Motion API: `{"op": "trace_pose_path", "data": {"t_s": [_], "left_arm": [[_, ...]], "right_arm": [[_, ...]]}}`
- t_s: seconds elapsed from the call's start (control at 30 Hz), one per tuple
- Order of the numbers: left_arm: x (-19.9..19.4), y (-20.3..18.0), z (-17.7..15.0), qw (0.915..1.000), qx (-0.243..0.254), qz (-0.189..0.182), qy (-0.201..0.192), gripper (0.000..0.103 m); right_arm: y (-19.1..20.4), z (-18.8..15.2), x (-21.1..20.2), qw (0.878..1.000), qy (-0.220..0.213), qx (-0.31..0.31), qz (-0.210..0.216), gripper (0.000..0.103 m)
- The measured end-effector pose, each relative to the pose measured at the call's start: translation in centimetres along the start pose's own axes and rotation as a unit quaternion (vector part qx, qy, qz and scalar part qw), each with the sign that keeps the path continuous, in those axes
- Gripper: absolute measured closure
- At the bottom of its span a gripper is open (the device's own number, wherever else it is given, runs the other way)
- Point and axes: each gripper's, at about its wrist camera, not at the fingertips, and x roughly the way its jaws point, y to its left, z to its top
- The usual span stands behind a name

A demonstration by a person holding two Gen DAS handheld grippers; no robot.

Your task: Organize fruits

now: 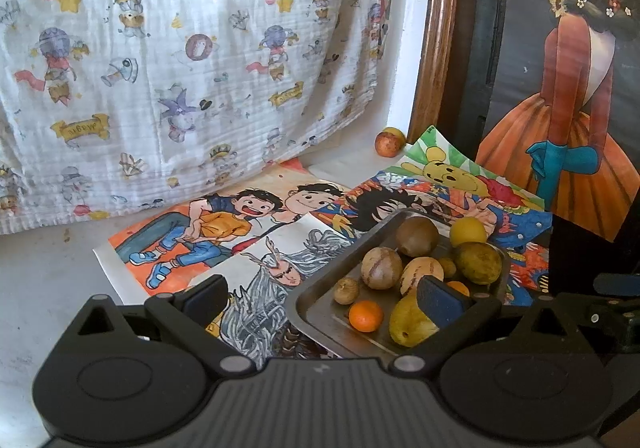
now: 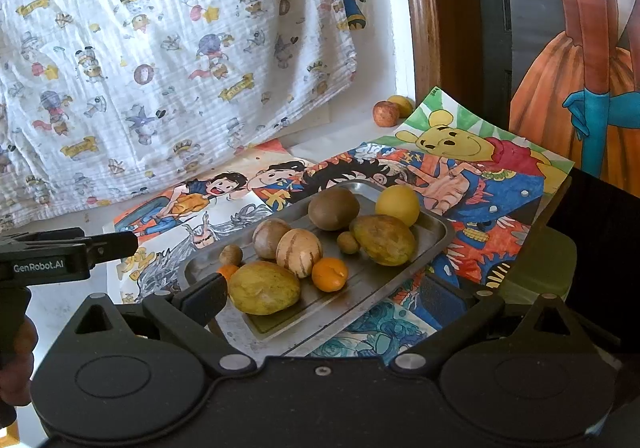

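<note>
Orange (image 2: 227,271) half-hidden behind right tongs (image 2: 324,302)

The matte black plastic left gripper (image 1: 324,298) has ribbed housing, round silver pivot screws and blue-padded fingers (image 1: 442,298); white "GenRobot.AI" lettering marks its side.

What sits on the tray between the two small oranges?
In the right wrist view, the near yellow-green mango lies between the left orange, mostly hidden, and the right orange on the metal tray; the striped melon stands just behind.
</note>
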Motion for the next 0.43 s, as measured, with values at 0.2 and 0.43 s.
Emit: {"op": "trace_pose_path", "data": {"t_s": [0.2, 0.43], "left_arm": [[-0.4, -0.5, -0.3, 0.9998, 0.013, 0.012, -0.007, 0.0], [-1.5, 0.5, -0.3, 0.9988, -0.019, -0.007, -0.045, 0.0]], "right_arm": [[-0.4, -0.2, -0.1, 1.0, 0.001, 0.003, -0.001, 0.001], [-0.5, -0.2, -0.1, 1.0, 0.001, 0.004, -0.001, 0.001]]}}
